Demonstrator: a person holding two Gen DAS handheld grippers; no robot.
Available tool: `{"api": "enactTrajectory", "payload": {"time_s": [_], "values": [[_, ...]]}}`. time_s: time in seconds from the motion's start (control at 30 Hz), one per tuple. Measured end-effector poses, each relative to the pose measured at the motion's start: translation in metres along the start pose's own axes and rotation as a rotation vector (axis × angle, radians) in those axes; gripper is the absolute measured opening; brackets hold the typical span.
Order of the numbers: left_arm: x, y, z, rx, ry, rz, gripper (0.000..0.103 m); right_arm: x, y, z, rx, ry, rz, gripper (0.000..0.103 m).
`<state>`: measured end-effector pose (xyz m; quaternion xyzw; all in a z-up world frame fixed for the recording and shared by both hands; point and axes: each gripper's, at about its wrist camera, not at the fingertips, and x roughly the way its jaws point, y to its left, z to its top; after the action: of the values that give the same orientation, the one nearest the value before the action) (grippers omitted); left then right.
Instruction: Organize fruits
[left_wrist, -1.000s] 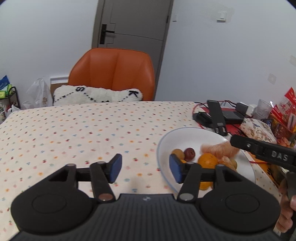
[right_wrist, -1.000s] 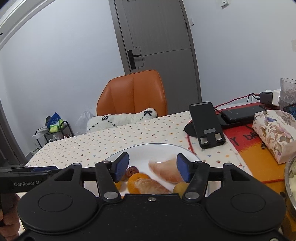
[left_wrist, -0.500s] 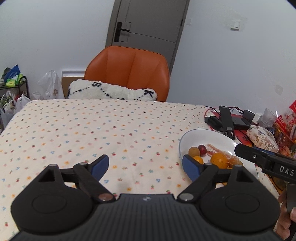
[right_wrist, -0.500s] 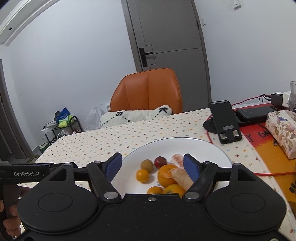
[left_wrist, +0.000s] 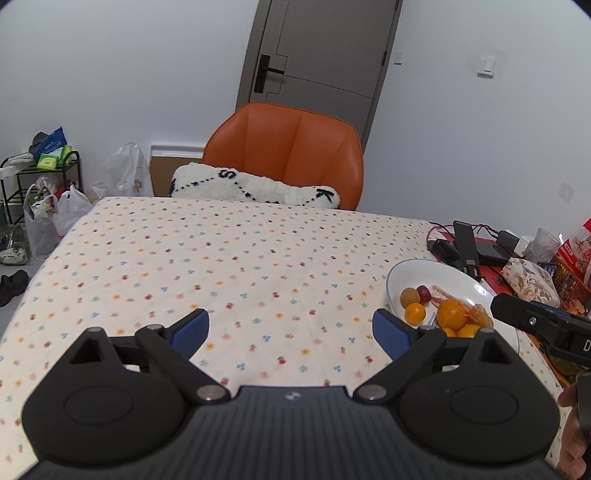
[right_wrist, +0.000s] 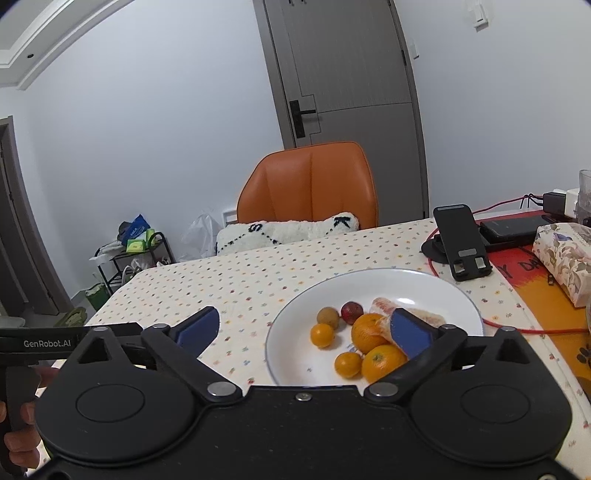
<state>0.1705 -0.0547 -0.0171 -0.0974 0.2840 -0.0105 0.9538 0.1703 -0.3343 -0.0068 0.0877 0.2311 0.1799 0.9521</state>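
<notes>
A white plate (right_wrist: 436, 282) (left_wrist: 413, 273) holds several fruits: a large orange (right_wrist: 367, 330) (left_wrist: 452, 312), a second orange (right_wrist: 382, 360), two small tangerines (right_wrist: 321, 335), a brown round fruit (right_wrist: 327, 316) (left_wrist: 409, 297), a small dark red fruit (right_wrist: 351, 310) (left_wrist: 424, 292) and peeled pink citrus pieces (right_wrist: 424, 316). My right gripper (right_wrist: 304, 328) is open, held above the near-left part of the plate with nothing between its fingers. My left gripper (left_wrist: 291, 328) is open over the bare tablecloth, left of the plate.
The table carries a dotted tablecloth (left_wrist: 221, 258). A black phone stand (right_wrist: 461, 243), a power bank and red cables, a floral tissue pack (right_wrist: 565, 258) and snack packets (left_wrist: 576, 258) crowd the right side. An orange chair (left_wrist: 284, 147) with a white cushion stands behind the table.
Both grippers have pulled back and up from the plate and opened wider. The peeled citrus piece that was between the right fingers now lies on the plate.
</notes>
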Motion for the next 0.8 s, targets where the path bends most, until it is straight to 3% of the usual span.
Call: {"api": "enactTrajectory", "payload": {"time_s": [0.8], "values": [[-0.073,0.006,-0.018,0.026,-0.043,0.074,0.100,-0.053,0.033,-0.011,-0.038,0.003,0.033,0.103]]}}
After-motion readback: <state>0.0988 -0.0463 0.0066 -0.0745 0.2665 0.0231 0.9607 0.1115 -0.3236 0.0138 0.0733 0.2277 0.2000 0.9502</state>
